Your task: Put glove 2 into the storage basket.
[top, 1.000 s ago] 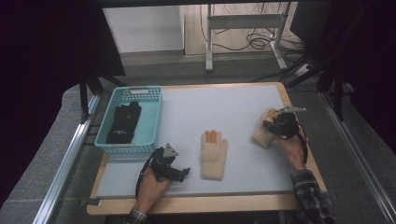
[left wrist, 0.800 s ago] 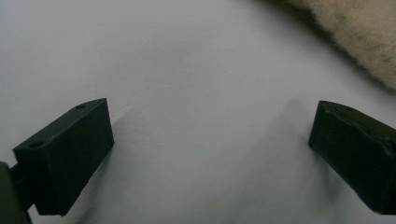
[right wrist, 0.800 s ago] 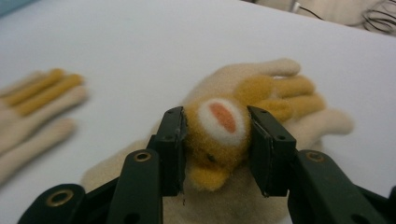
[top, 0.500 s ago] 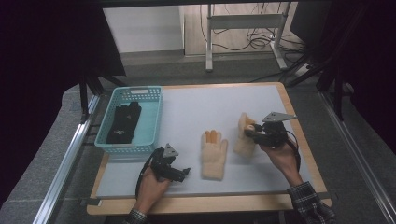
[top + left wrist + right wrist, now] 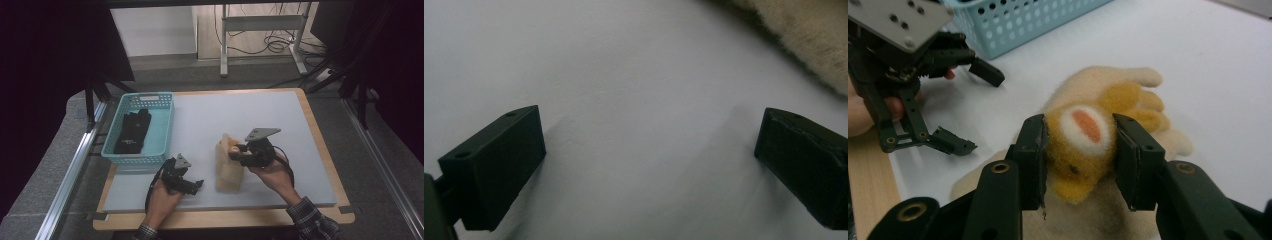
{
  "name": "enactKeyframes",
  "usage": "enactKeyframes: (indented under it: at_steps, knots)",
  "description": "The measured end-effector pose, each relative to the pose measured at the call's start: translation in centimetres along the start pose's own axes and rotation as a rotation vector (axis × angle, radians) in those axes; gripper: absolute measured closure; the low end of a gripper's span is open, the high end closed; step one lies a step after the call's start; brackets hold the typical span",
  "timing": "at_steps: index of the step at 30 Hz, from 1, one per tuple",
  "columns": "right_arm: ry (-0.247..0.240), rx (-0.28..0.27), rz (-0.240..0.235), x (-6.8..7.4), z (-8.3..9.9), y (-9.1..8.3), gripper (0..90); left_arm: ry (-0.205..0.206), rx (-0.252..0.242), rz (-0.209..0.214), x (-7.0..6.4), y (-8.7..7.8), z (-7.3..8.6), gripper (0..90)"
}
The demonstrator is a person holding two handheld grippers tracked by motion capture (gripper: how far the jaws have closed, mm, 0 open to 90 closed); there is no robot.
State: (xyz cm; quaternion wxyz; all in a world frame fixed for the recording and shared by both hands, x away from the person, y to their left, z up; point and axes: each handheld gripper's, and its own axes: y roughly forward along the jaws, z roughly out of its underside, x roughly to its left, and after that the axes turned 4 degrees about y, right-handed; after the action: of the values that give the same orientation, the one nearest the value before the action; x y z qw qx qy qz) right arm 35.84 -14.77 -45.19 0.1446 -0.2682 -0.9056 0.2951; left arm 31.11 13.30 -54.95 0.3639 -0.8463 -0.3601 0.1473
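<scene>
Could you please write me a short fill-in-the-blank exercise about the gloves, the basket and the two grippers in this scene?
1. The right gripper is shut on a fuzzy ____ glove.
2. The black gloves lie inside the ____ basket.
3. The left gripper has its jaws ____ over the white mat.

Missing words: yellow; blue; open

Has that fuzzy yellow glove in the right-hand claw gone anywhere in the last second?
Yes. The right gripper has carried the yellow glove leftward, away from the table's right edge, and holds it over the cream glove lying mid-table.
</scene>
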Motion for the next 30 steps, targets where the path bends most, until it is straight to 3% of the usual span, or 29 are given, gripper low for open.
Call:
enactKeyframes:
  at_steps: [8, 15, 20, 24, 30]
  knots:
    - [0.012, 0.105, -0.014, 0.7, 1.5, 3.6, 56.7, 0.0, 0.0, 0.0, 0.0, 0.0, 0.0, 0.2]
    - [0.023, 0.115, -0.033, 0.6, 2.8, 4.6, 47.4, -0.003, 0.0, 0.0, 0.0, 0.0, 0.0, 0.2]
    - [0.037, 0.069, -0.043, 0.0, 2.1, 3.6, 39.5, -0.004, -0.001, -0.001, 0.0, 0.0, 0.0, 0.2]
    - [0.047, 0.031, 0.009, -1.4, 1.7, 2.1, 39.6, -0.004, 0.0, 0.0, 0.0, 0.0, 0.0, 0.2]
    - [0.07, 0.025, 0.054, -3.4, 2.5, 0.5, 59.9, 0.002, 0.001, 0.001, 0.0, 0.0, 0.0, 0.1]
